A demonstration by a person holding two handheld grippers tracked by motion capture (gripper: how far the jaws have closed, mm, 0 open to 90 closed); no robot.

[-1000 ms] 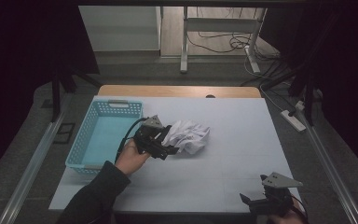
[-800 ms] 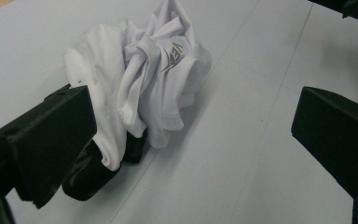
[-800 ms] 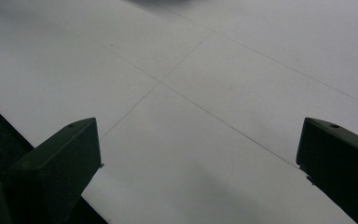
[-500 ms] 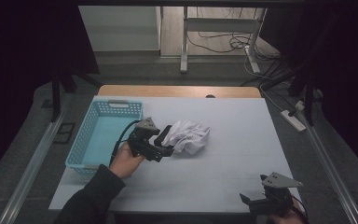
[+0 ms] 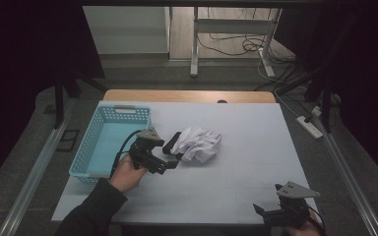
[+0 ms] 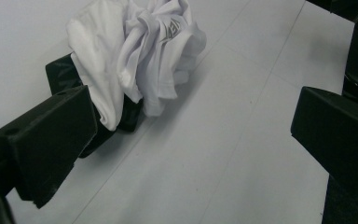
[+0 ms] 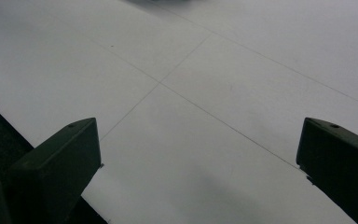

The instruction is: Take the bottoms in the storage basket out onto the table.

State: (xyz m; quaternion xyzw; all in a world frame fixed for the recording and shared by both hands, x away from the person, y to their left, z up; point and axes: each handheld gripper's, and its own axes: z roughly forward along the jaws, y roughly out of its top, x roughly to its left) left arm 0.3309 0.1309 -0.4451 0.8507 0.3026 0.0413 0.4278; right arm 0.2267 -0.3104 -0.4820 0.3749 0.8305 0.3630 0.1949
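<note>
A crumpled white cloth (image 5: 198,142) lies mid-table; in the left gripper view the cloth (image 6: 135,56) shows grey print, and a dark shape (image 6: 59,74) sits under its near edge. My left gripper (image 5: 176,150) is just left of the cloth, open, its jaws wide apart and pointing at it. In its own view the left gripper (image 6: 191,112) has nothing between the jaws, and the cloth is ahead of the left jaw. My right gripper (image 5: 263,212) hovers open near the table's front right edge; in its own view the right gripper (image 7: 198,140) is over bare white table.
A light blue basket (image 5: 94,147) stands on the left part of the white table (image 5: 256,162), close behind my left hand. Beyond the table's wooden far edge (image 5: 187,96) are a desk frame and cables on the floor.
My left gripper has drifted slightly left and toward the front, and its jaws look wider apart beside the cloth. The cloth and the right gripper have stayed put.
</note>
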